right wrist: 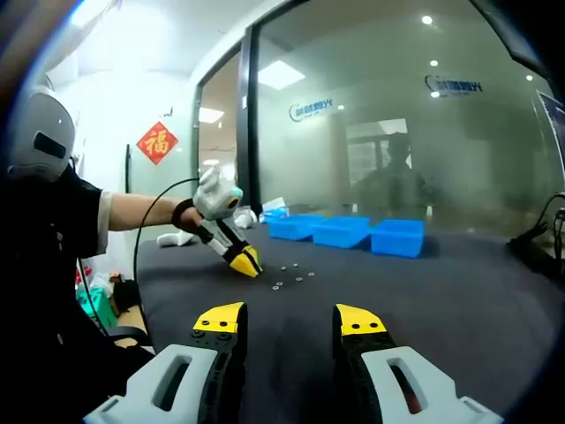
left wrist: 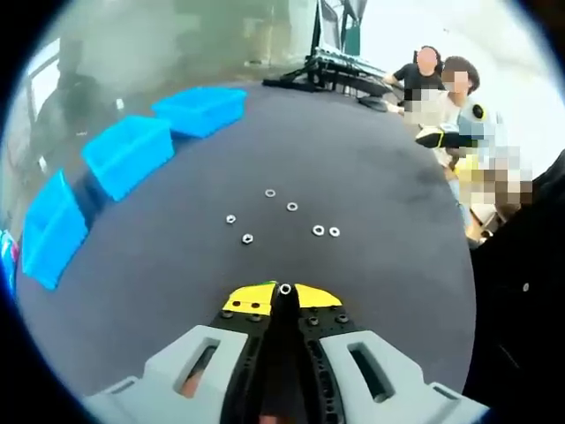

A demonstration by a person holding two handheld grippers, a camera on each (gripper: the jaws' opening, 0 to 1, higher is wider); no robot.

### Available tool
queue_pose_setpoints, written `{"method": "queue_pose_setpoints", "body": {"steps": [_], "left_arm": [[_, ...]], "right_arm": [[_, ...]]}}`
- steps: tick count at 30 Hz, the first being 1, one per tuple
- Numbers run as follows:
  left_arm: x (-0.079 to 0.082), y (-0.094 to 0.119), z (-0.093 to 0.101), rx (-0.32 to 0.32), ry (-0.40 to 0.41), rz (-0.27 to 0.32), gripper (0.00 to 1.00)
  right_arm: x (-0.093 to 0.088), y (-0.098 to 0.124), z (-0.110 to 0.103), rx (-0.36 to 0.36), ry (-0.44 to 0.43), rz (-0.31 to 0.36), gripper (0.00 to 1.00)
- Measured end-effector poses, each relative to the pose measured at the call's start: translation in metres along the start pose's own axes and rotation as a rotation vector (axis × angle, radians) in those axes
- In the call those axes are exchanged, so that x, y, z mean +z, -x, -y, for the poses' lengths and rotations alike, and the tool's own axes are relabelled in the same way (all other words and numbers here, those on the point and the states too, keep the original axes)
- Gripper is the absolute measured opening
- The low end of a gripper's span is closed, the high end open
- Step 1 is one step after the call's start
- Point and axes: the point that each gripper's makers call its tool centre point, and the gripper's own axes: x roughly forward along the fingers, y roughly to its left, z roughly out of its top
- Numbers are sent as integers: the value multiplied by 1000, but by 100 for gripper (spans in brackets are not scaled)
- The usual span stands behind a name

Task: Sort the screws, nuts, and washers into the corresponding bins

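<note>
The left gripper (left wrist: pixel 284 291) has its yellow-tipped jaws pressed together on a small nut (left wrist: pixel 285 289), low over the dark table (left wrist: pixel 371 168). Just beyond it, more nuts and washers (left wrist: pixel 291 207) lie scattered; at this size they are hard to tell apart. Three blue bins (left wrist: pixel 128 152) line the far left edge. The right gripper (right wrist: pixel 290 320) hovers with its jaws wide apart.

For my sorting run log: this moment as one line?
left hand-held gripper: shut on nut | right hand-held gripper: open, idle | blue bins: waiting
</note>
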Motion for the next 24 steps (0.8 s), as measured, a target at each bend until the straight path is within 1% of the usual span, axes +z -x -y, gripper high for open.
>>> {"method": "queue_pose_setpoints", "body": {"steps": [3, 7, 9, 11, 13, 15, 17, 18, 19, 20, 21, 22, 24], "left_arm": [[0, 1, 0, 7, 3, 19, 5], [4, 6, -3, 30, 27, 75, 4], [10, 11, -9, 68, 70, 124, 4], [13, 17, -10, 80, 76, 159, 4], [17, 24, -12, 102, 100, 207, 4], [21, 32, -13, 125, 101, 246, 4], [22, 38, -12, 135, 107, 265, 4], [26, 43, -13, 152, 105, 298, 4], [27, 47, -12, 160, 103, 310, 4], [32, 54, -11, 175, 100, 344, 4], [34, 58, -9, 185, 96, 359, 4], [37, 63, -10, 205, 93, 388, 4], [39, 71, -7, 218, 96, 417, 4]], "right_arm": [[0, 0, 0, -1, 2, -1, 35], [1, 0, 1, -3, 3, 0, 35], [2, 0, 1, -4, 4, 0, 35], [2, -1, 1, -4, 6, 0, 35], [3, -2, 2, -7, 9, 2, 35], [6, -2, 2, -11, 9, 9, 35], [8, -3, 2, -12, 8, 15, 35], [8, -4, 2, -13, 8, 16, 35], [8, -4, 1, -13, 9, 17, 35], [9, -5, 0, -11, 9, 19, 35], [10, -5, 0, -10, 10, 19, 35], [10, -6, -1, -9, 11, 20, 35], [12, -7, -3, -6, 14, 21, 35]]}}
